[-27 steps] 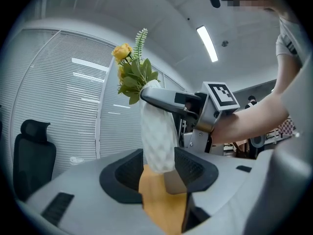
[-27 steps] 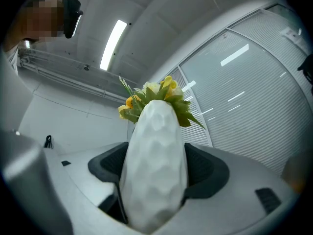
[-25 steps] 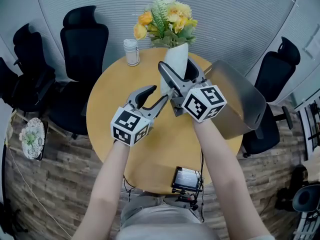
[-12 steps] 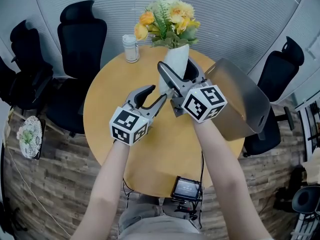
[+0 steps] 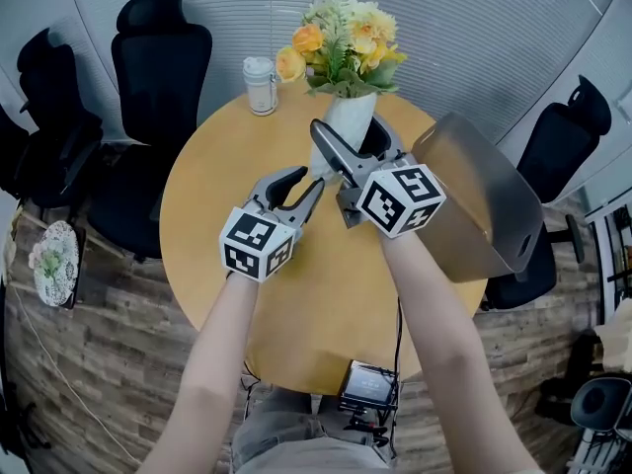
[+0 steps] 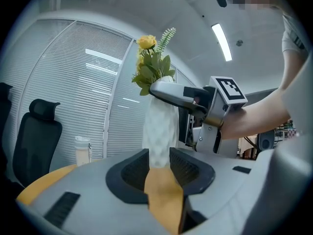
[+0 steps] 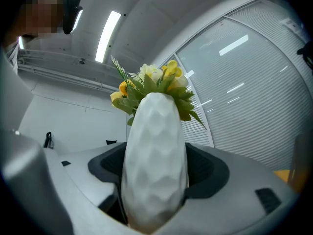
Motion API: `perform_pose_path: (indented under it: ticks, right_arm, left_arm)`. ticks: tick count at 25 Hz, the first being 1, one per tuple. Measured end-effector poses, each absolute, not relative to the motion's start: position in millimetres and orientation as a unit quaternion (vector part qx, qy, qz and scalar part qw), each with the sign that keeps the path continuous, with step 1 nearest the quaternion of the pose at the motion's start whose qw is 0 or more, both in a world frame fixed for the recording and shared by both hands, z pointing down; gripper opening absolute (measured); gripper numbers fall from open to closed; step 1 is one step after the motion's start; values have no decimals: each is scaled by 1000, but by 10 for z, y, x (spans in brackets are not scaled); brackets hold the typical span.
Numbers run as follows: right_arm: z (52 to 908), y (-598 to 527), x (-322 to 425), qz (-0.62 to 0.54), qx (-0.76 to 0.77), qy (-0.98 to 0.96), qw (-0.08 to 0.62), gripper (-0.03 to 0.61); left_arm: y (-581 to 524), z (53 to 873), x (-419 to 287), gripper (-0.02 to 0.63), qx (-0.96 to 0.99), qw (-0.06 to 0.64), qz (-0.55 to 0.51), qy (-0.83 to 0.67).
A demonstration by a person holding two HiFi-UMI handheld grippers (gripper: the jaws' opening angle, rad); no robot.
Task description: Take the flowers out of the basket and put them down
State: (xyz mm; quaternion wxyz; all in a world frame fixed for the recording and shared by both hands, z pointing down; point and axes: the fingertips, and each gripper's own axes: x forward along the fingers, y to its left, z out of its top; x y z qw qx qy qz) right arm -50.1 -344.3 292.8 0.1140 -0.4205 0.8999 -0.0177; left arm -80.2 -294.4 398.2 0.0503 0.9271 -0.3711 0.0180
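Observation:
Yellow and orange flowers stand in a white faceted vase above the round wooden table. My right gripper is shut on the vase's body, one jaw on each side; in the right gripper view the vase fills the gap under the flowers. My left gripper sits just left of the vase's base. Its jaws have just been closing, with only bare table between them. The left gripper view shows the vase beyond its tips. A grey basket lies tilted at the right.
A small white jar stands at the table's far left edge. A dark device sits at the near edge. Black office chairs surround the table, with window blinds behind. Bare tabletop shows to the left and in front of my grippers.
Both grippers and the vase have sunk a little toward the table. The left gripper's jaws stand narrower than before. The right grip on the vase is unchanged.

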Motion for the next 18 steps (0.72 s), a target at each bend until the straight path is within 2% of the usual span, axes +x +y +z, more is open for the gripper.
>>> perform_pose_path:
  ticks: [18]
  right_arm:
    - [3592,-3639,-549,-24,-411,907,85,374]
  left_arm:
    - [-3151,4642,-774,127,926,45,78,-366]
